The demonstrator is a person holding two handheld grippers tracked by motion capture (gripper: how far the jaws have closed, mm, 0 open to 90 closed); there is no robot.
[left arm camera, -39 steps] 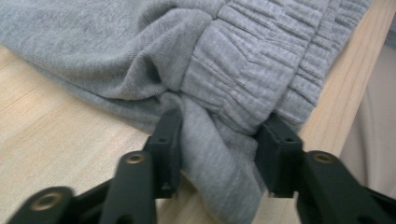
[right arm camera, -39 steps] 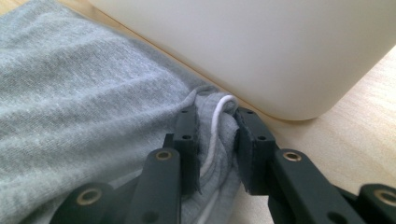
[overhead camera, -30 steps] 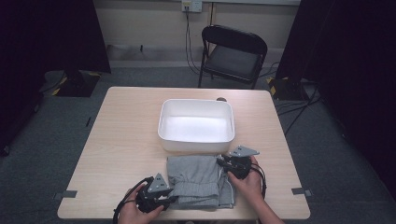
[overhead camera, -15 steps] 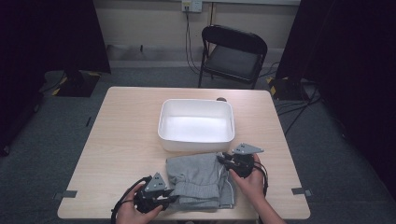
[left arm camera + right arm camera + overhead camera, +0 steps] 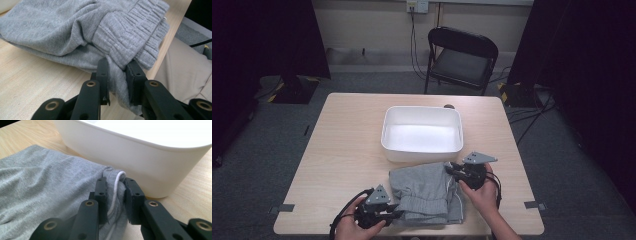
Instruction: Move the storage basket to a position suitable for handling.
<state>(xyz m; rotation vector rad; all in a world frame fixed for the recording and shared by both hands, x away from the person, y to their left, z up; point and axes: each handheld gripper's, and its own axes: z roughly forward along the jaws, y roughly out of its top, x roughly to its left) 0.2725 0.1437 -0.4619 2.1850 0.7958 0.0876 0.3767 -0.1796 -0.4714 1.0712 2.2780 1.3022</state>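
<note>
A grey garment (image 5: 427,192) with a white stripe is being shown on a pale wood-grain table (image 5: 347,145). A plain white tub (image 5: 422,131) is being seen behind it, and a black chair (image 5: 462,55) beyond.

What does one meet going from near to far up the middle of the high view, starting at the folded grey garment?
Grey garment → white tub → bare far strip of the table → black folding chair → wall socket.

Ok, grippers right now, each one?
Left gripper: shut on the grey shorts, near edge.
Right gripper: shut on the shorts' far corner.
</note>
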